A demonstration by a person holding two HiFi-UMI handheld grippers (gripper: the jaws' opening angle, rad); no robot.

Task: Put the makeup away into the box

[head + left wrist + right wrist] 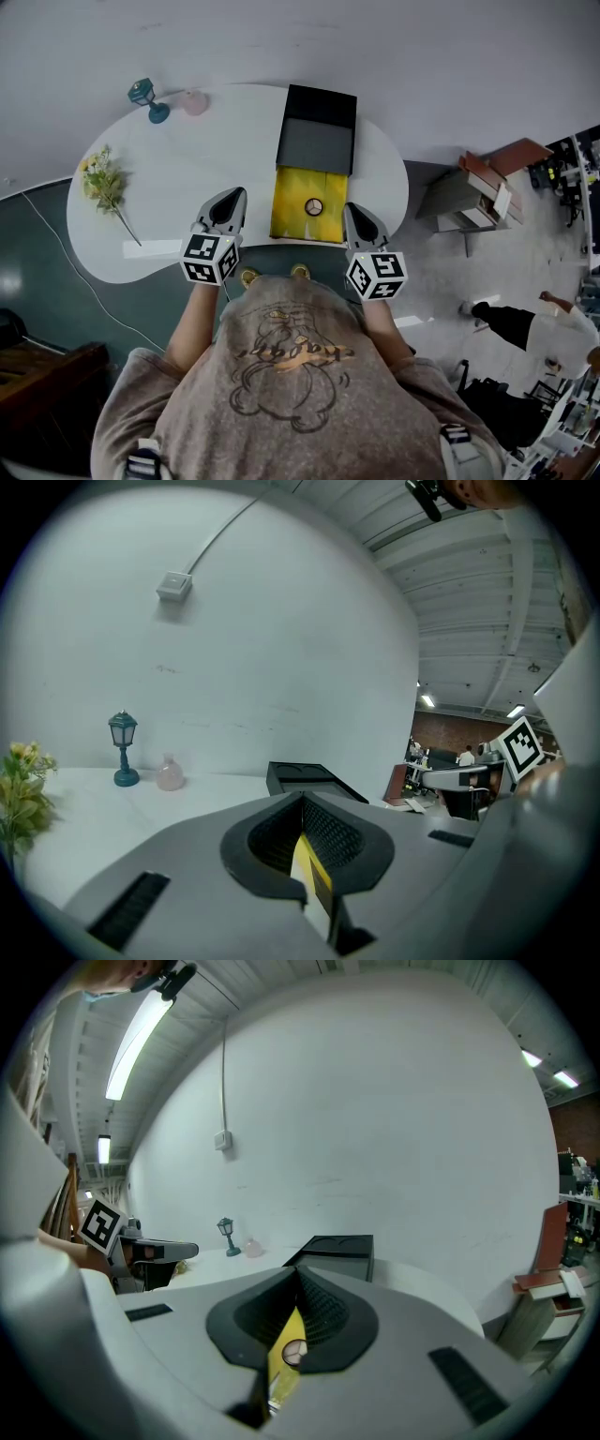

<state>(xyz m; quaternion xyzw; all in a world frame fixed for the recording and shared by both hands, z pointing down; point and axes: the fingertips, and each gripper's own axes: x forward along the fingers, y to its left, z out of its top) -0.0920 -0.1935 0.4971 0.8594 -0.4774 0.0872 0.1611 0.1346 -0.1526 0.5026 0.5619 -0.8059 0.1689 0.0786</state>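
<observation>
Yellow tray (289,199) lies just in front of the open black box (317,131) on the white table (169,187), with a round compact (314,207) on it. The left gripper (234,195) and right gripper (352,209) flank the tray, each with jaws together and empty. Two gold pieces (249,277) sit at the table's near edge.

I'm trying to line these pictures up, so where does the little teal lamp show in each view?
Head view: the teal lamp stands upper left, near the table's far edge.
Left gripper view: at the left, in front of the wall.
Right gripper view: small, left of centre, above the jaws.
Shared landmark: the black box, to the lamp's right in every view.
</observation>
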